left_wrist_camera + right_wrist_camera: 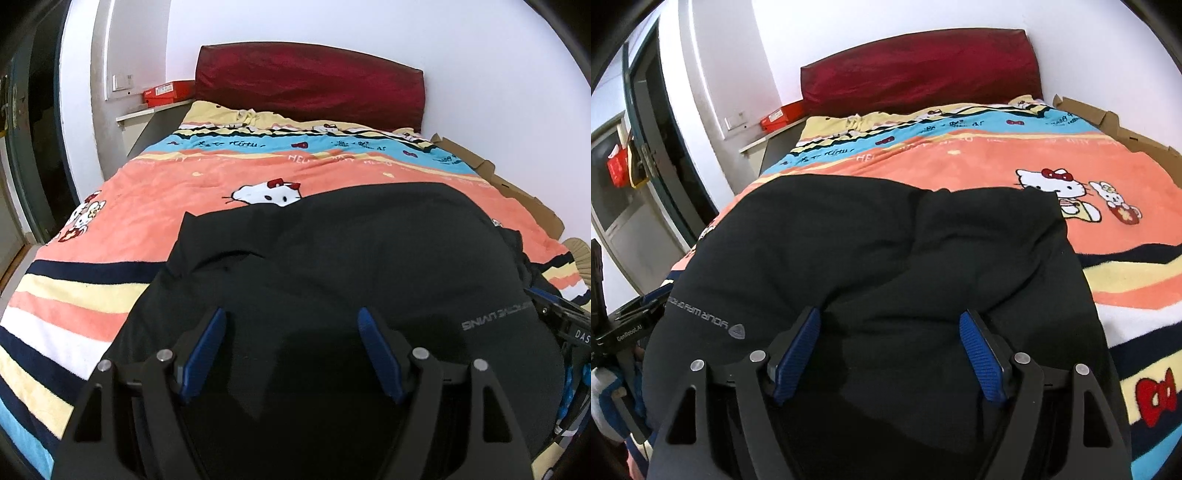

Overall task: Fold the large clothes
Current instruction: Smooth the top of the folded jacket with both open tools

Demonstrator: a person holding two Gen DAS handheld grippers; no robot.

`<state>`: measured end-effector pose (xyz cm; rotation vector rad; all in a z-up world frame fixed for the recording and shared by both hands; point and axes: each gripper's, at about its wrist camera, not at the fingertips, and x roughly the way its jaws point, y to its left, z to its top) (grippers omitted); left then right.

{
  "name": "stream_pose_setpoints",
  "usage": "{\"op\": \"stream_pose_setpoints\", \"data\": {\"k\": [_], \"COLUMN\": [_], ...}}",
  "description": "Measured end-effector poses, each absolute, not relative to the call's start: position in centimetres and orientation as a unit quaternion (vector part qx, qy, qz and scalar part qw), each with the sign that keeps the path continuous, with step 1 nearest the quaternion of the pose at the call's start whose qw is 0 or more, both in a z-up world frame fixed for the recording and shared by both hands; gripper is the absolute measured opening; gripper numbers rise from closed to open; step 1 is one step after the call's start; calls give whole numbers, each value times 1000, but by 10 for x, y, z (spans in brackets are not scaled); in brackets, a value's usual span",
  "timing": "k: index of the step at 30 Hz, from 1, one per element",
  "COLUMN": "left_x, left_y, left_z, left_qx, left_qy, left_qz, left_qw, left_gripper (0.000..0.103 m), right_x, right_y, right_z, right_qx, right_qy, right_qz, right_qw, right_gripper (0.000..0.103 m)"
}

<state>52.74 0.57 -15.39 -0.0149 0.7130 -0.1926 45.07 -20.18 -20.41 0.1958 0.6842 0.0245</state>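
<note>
Both grippers hang over the black garment, which lies bunched on the patterned blanket at the near end of the bed. Left gripper: jaws spread wide, blue pads clear of the cloth, nothing pinched. Right gripper: jaws also spread, opening a little further at this moment, with cloth beneath them but no pad pressing on it.

Garment state: not flat. A raised ridge runs across the middle in the right wrist view, and a loose flap or edge shows near the far left corner in the left wrist view. Grey printed lettering sits on the near rounded fold.

Risks, as judged:
- Closing on the ridge would likely catch several layers at once, so a lift drags the whole bundle instead of one edge.
- Black on black hides hems and seams; a pinch may land on mid-panel cloth rather than a corner, giving a skewed fold.
- Pads could nip the fleecy blanket together with the garment and pull it up.
- Uneven grips from the two hands would twist the piece.
</note>
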Motion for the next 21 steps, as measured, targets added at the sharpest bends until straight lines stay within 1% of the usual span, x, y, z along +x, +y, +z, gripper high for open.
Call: {"op": "stream_pose_setpoints", "data": {"k": [8, 12, 21], "left_x": [524, 519, 491], "left_y": [4, 3, -4], "left_z": [-156, -150, -134], "left_qx": [3, 9, 17], "left_qy": [347, 347, 329], "left_qz": [-84, -75, -80], "left_qw": [934, 935, 941], "left_gripper": [73, 73, 73], "right_x": [447, 440, 411], "right_y": [-198, -194, -155], "right_z": [-204, -194, -163], "right_qx": [88, 84, 54], "right_qy": [334, 334, 294], "right_qz": [2, -9, 34], "right_qw": [938, 939, 954], "right_gripper": [76, 76, 76]}}
